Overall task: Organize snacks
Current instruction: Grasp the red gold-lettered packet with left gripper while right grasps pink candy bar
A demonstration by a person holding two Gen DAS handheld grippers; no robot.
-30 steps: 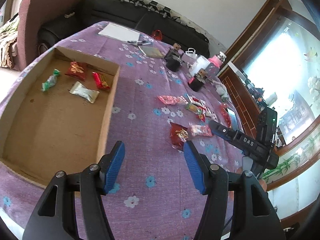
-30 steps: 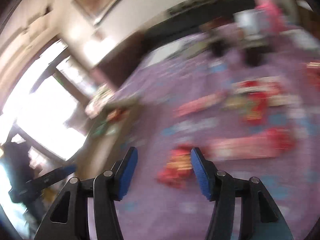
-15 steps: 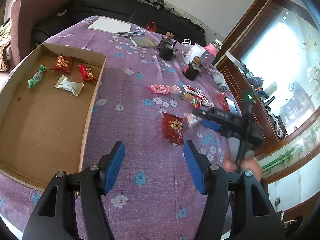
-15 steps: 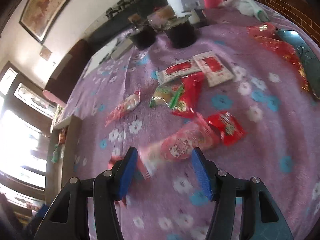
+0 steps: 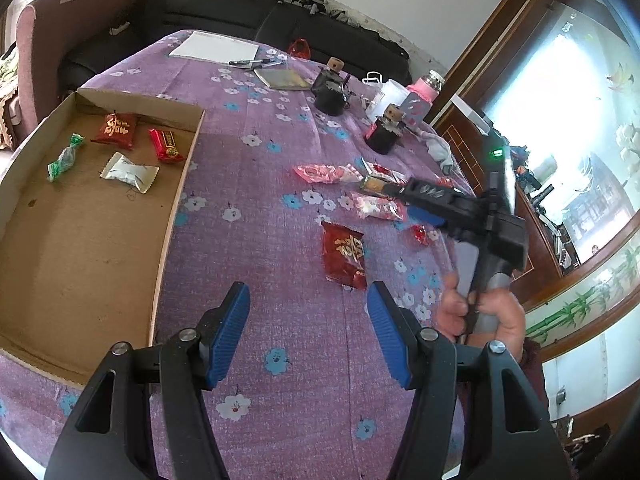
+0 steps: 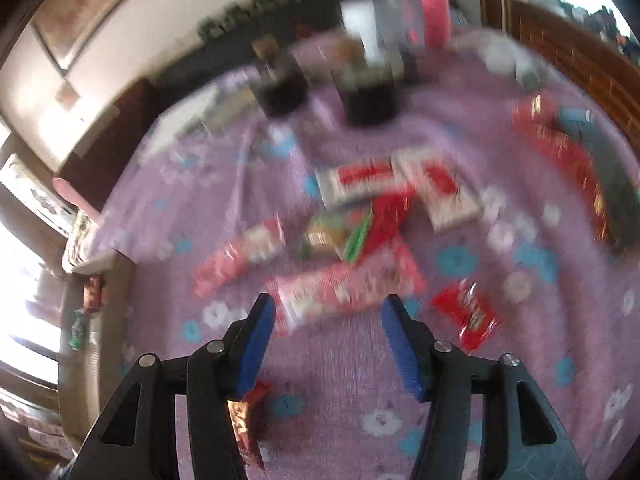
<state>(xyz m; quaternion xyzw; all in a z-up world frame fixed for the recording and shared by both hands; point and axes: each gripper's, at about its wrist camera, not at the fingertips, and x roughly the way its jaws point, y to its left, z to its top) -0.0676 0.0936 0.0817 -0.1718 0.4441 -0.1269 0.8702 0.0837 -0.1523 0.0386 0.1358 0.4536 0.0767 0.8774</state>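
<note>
While the left gripper (image 5: 308, 330) is hanging over the purple flowered tablecloth (image 5: 280, 380) with its blue fingers spread wide and nothing between them, the right gripper (image 6: 328, 344) is sitting just as wide open, also holding nothing. In the right wrist view, which is pretty blurry, a long pink snack packet (image 6: 344, 290) is lying crosswise just ahead of the right fingertips, roughly lined up with the gap but not inside it. A small red packet (image 6: 468, 314) is sitting off to the right of the right-hand finger, and a dark red packet (image 6: 246, 424) is peeking out under the left-hand finger. Further ahead there's a loose pile: two white-and-red packets (image 6: 400, 186) and a green-edged one (image 6: 336, 236) all touching each other. From the left wrist view, that dark red packet (image 5: 345, 254) is lying flat ahead of the left gripper, a bit right of centre and apart from its fingertips, and the person's hand (image 5: 484, 312) is gripping the right tool's handle. The cardboard tray (image 5: 180, 184) is sitting to the left, with four snacks inside near its far end: a red packet (image 5: 116, 130), a red bar (image 5: 166, 146), a white packet (image 5: 129, 170) and a green wrapped candy (image 5: 64, 158). Two dark jars (image 5: 330, 94) are standing at the back of the table.
</note>
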